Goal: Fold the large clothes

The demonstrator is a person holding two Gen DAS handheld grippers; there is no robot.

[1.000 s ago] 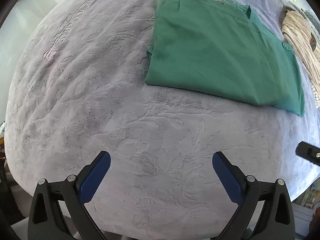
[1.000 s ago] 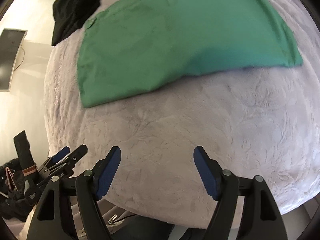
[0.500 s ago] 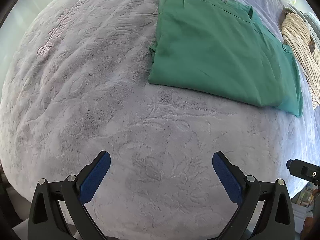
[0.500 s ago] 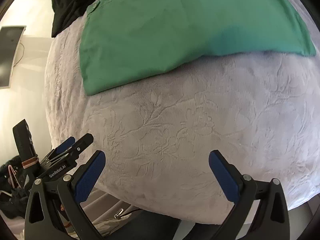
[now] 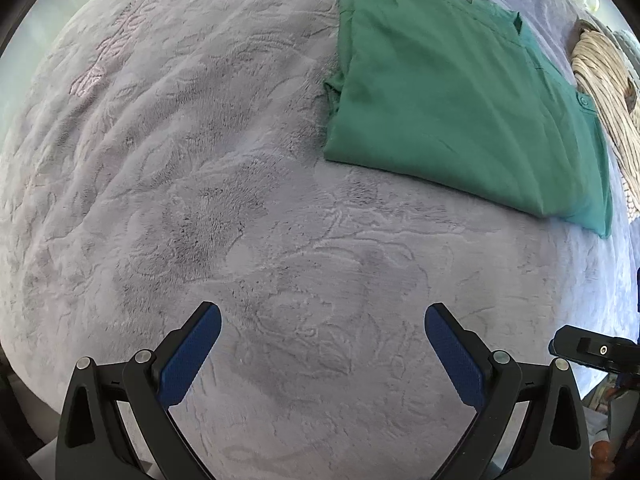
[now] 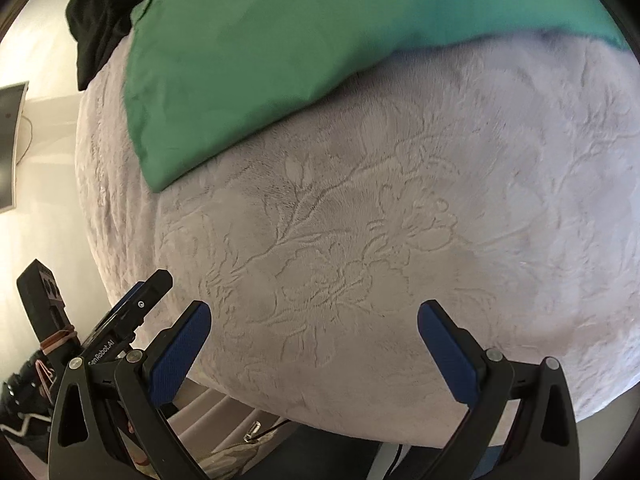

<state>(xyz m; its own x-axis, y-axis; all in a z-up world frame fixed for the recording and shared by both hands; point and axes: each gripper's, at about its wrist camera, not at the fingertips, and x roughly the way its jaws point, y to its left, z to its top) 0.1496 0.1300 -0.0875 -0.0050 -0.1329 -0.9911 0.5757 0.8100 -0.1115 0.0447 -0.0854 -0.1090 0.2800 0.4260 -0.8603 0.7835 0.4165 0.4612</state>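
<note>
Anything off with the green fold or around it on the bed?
Mostly tidy. The green garment lies flat on the embossed bedspread, but a bunched bit of fabric sticks out of its left edge, so that side isn't clean. A black garment lies crumpled at the far bed edge.

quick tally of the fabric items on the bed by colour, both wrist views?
Green: 1, the folded green garment
Black: 1, the black garment at the bed's far edge
Lilac-grey: 1, the embossed bedspread
Total: 3

Green garment [image 6: 280, 48] runs past top edge.
</note>
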